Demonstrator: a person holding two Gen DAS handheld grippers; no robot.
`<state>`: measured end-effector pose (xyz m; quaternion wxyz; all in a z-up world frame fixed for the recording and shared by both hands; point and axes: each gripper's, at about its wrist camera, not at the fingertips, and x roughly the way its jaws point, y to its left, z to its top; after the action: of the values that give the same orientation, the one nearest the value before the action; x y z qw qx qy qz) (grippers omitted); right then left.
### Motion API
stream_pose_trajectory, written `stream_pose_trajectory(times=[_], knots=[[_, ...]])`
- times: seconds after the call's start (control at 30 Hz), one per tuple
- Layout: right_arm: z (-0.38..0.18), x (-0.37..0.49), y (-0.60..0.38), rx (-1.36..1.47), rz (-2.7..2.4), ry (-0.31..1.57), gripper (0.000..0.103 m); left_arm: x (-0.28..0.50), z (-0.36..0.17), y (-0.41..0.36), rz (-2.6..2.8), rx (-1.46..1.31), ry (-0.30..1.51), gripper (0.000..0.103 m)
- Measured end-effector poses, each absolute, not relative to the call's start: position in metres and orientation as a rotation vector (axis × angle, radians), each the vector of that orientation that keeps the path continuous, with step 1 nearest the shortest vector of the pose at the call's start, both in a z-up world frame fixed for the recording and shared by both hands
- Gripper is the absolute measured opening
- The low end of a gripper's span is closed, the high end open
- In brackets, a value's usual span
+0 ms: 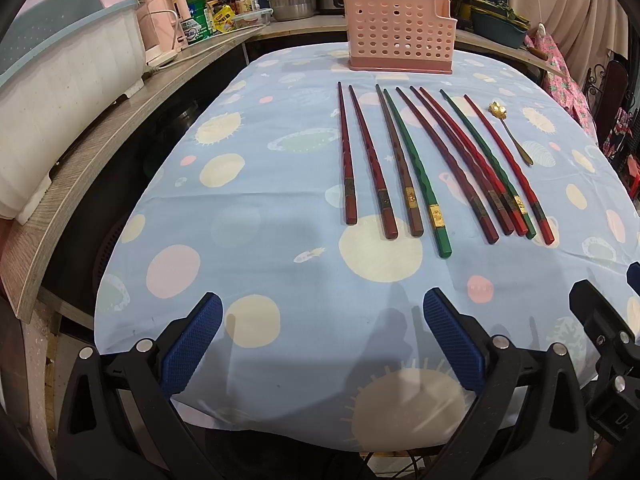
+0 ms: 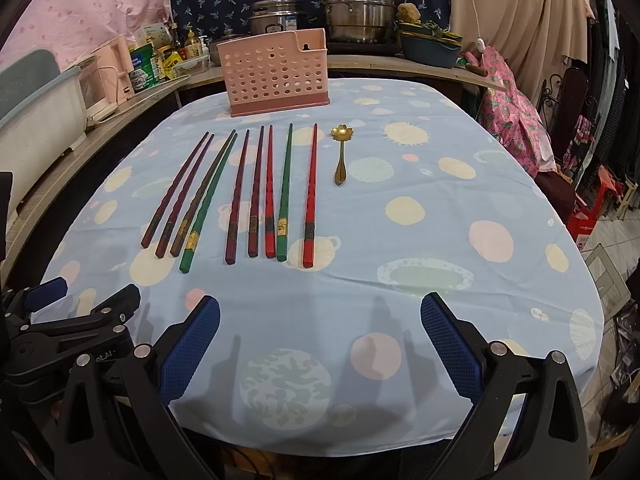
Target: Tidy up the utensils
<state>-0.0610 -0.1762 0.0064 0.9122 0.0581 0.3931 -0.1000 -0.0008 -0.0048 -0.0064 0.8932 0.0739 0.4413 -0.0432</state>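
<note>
Both grippers hover at the near edge of the table, above the cloth. Left gripper: jaws spread wide, nothing between them. Right gripper: jaws likewise wide apart and empty. Neither touches any utensil.

Chopsticks: nine, laid side by side at mid-table, tips pointing far and thick ends near. Most are dark red or brown, two are green. They fall loosely into a left group of four and a right group of five, some touching their neighbours. This parallel layout probably leaves each thick end open to a pinch from the near side.

Spoon: small, gold, with a flower-shaped bowl at its far end, lying just right of the chopsticks and apart from them.

Holder: pink, perforated, upright at the far edge of the cloth, beyond the chopstick tips. It appears empty, which suggests sorting has not begun; it is the likely destination for all the utensils.

Counters behind the table carry pots and bottles.
</note>
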Motion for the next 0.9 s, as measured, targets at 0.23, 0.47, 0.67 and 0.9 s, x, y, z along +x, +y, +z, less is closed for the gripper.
stream_pose_trajectory(times=[0.23, 0.47, 0.67, 0.9], knots=[[0.0067, -0.0609, -0.1759, 0.121, -0.206, 0.811, 0.096, -0.0016, -0.0063, -0.0070, -0.091, 0.153, 0.916, 0.096], [0.0068, -0.0614, -0.1761, 0.122, -0.206, 0.812, 0.096, -0.0012, -0.0062, -0.0063, -0.089, 0.154, 0.916, 0.096], [0.0066, -0.0615, -0.1761, 0.122, -0.206, 0.813, 0.096, -0.0014, -0.0062, -0.0067, -0.090, 0.153, 0.916, 0.096], [0.0066, -0.0614, -0.1761, 0.122, -0.206, 0.814, 0.096, -0.0016, -0.0067, -0.0064, -0.091, 0.153, 0.918, 0.096]])
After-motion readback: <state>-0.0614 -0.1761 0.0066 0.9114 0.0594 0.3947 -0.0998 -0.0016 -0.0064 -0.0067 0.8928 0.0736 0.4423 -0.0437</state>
